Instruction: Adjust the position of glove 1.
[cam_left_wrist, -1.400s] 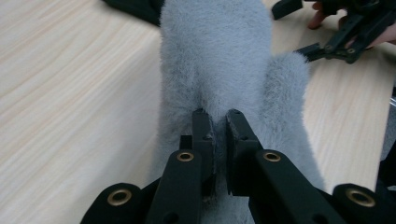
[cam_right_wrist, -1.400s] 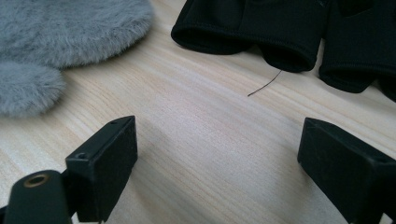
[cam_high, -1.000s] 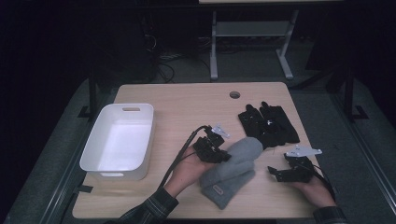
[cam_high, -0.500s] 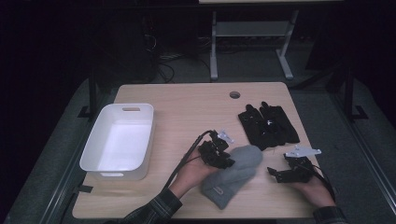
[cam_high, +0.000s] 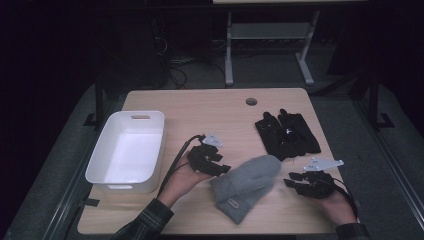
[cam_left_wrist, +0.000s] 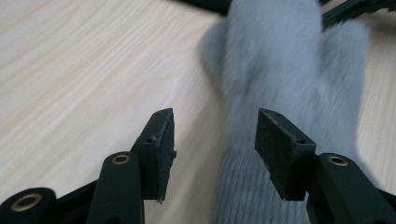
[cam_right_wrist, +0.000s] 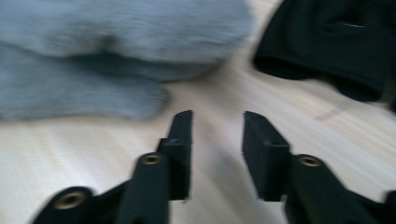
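High view: I see grey mitten on bench between both hand-held grippers, tub empty beyond left one.

Left gripper view: left hand-held gripper just opening, half-wide, mitten released, lying ahead.

Right gripper view: right hand-held gripper just narrowing, empty; black gloves ahead-right. Binning not yet done.

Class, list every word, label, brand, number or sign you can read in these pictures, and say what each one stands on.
No text can be read anywhere.
Small tag near the cuff of the grey mitten: too small to read.
Black gloves: a pale speck, too small to tell whether it is print.
White tub, wooden table, left gripper and right gripper: no markings visible.
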